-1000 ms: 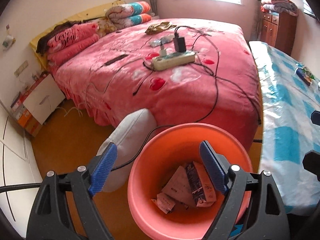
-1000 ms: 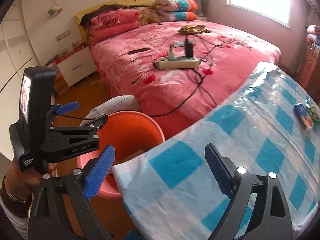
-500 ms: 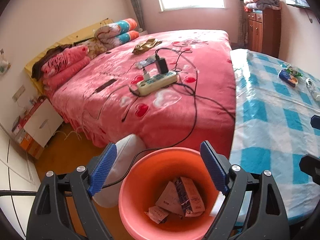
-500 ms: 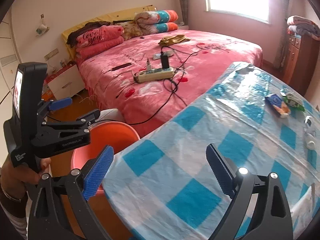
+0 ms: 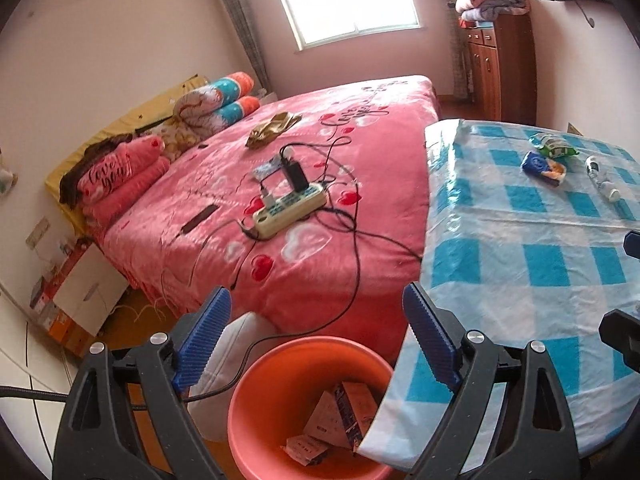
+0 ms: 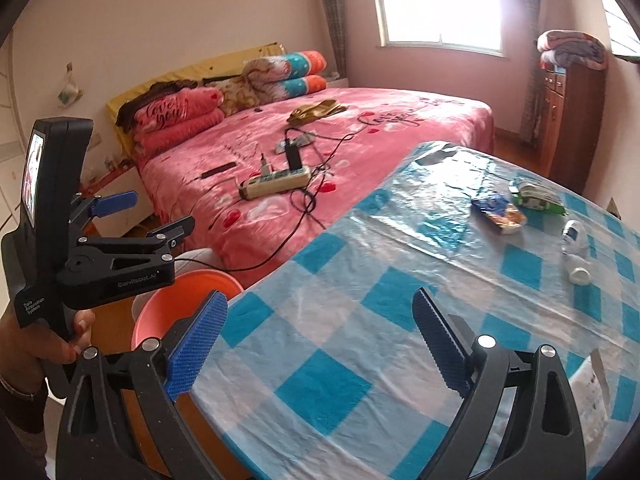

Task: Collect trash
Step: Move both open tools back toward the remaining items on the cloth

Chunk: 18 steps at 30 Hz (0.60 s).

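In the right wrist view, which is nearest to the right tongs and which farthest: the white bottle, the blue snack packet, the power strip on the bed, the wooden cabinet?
From the right tongs:
1. White plastic bottle, on the table at right.
2. Blue snack packet, further along the table.
3. Cream power strip, on the pink bed, left.
4. Brown wooden cabinet, by the far right wall.

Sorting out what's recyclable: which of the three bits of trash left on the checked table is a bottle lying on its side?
The white bottle, nearest the table's right edge. The blue wrapper and green-and-white packet beyond it are flat packaging.
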Each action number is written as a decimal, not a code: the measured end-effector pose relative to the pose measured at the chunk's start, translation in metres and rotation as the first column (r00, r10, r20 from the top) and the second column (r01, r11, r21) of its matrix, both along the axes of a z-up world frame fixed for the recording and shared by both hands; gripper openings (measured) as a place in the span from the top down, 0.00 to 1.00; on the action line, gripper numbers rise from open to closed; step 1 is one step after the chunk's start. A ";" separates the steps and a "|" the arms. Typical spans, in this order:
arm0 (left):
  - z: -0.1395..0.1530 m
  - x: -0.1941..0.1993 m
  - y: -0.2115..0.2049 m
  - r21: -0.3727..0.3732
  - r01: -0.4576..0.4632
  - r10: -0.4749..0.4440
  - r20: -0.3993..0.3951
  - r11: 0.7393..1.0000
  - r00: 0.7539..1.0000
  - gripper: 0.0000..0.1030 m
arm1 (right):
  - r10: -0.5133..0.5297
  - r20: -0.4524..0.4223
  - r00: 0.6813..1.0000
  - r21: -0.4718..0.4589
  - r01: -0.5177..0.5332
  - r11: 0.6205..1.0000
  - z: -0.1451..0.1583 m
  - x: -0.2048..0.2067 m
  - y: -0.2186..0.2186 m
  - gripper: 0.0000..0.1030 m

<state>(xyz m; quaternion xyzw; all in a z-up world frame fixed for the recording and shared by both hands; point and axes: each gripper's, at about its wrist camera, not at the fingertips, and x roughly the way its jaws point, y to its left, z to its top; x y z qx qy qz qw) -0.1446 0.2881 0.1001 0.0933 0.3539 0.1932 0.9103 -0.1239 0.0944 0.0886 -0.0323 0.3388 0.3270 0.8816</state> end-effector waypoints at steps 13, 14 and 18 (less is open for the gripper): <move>0.013 0.015 -0.053 0.060 0.074 -0.074 -0.003 0.995 0.997 0.14 | -0.099 -0.009 0.995 0.059 0.099 0.993 0.001 0.001 -0.060 0.10; 0.013 0.016 -0.058 0.066 0.082 -0.082 -0.004 0.994 0.997 0.14 | -0.110 -0.011 0.994 0.064 0.111 0.992 0.001 0.002 -0.067 0.10; 0.017 0.021 -0.078 0.079 0.113 -0.113 -0.006 0.990 0.994 0.14 | -0.145 -0.024 0.989 0.086 0.146 0.986 -0.002 0.005 -0.088 0.10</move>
